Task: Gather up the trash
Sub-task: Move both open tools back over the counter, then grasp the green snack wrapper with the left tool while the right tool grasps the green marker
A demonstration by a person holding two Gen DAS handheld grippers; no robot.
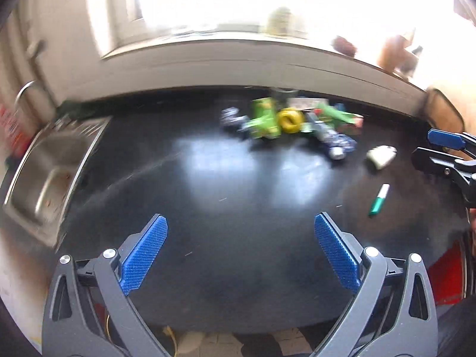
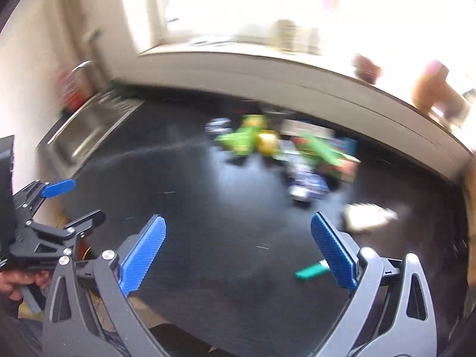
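Observation:
A pile of trash lies at the back of the black counter (image 1: pixel 208 202): green cartons (image 1: pixel 264 119), a yellow ring (image 1: pixel 290 120) and crushed blue-and-silver cans (image 1: pixel 339 145). Nearer, to the right, lie a white crumpled piece (image 1: pixel 382 156) and a green-and-white stick (image 1: pixel 378 199). My left gripper (image 1: pixel 241 220) hangs open above the counter's front with nothing between its blue pads. My right gripper (image 2: pixel 238 220) is open and holds nothing either, with the green stick (image 2: pixel 311 270) just beside its right finger and the white piece (image 2: pixel 369 215) beyond. Both views are blurred.
A steel sink (image 1: pixel 50 166) with a tap (image 1: pixel 25 92) is set into the counter's left end. A pale windowsill (image 1: pixel 238 59) runs behind the trash. The right gripper (image 1: pixel 428 147) shows at the right edge, the left gripper (image 2: pixel 80 202) at the other view's left. Something red (image 1: pixel 449 276) sits below the counter's front right.

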